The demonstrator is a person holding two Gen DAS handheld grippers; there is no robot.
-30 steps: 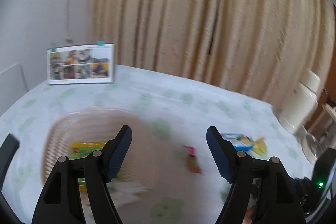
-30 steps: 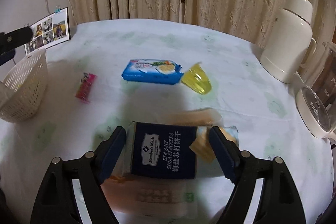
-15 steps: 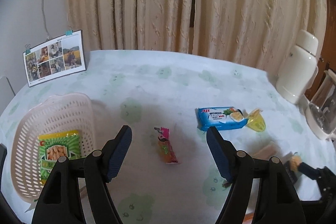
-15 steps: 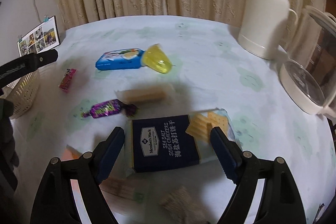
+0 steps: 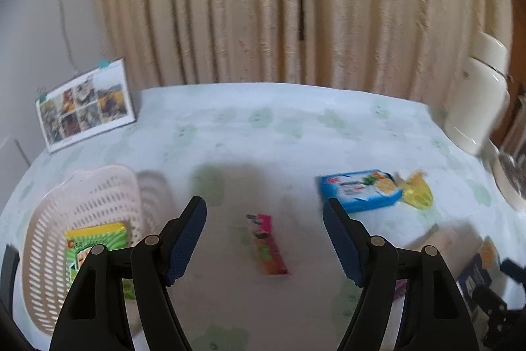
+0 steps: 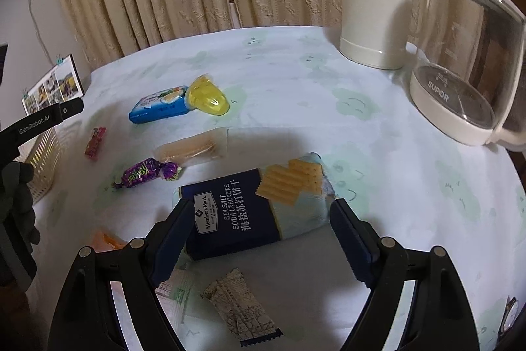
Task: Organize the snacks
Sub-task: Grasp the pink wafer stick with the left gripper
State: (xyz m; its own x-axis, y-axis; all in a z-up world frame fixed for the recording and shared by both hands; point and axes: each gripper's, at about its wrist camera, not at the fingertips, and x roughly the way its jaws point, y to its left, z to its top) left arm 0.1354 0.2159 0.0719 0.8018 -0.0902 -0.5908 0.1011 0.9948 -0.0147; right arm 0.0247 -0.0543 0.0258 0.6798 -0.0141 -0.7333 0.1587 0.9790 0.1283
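Hovering: R hand-held gripper (image 6: 259, 236) agape over cracker pack (image 6: 250, 209).

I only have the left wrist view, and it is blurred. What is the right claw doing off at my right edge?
Observer: The right claw is open, with the dark blue cracker pack lying flat between its fingers, not gripped.
Operator: Any snacks close to it that I can't see?
Observer: Yes, a brown patterned wrapper lies on the table on the near side of the cracker pack.
Operator: Anything between the crackers and my pink bar?
Observer: A purple wrapped candy sits on the table to the left of the cracker pack.
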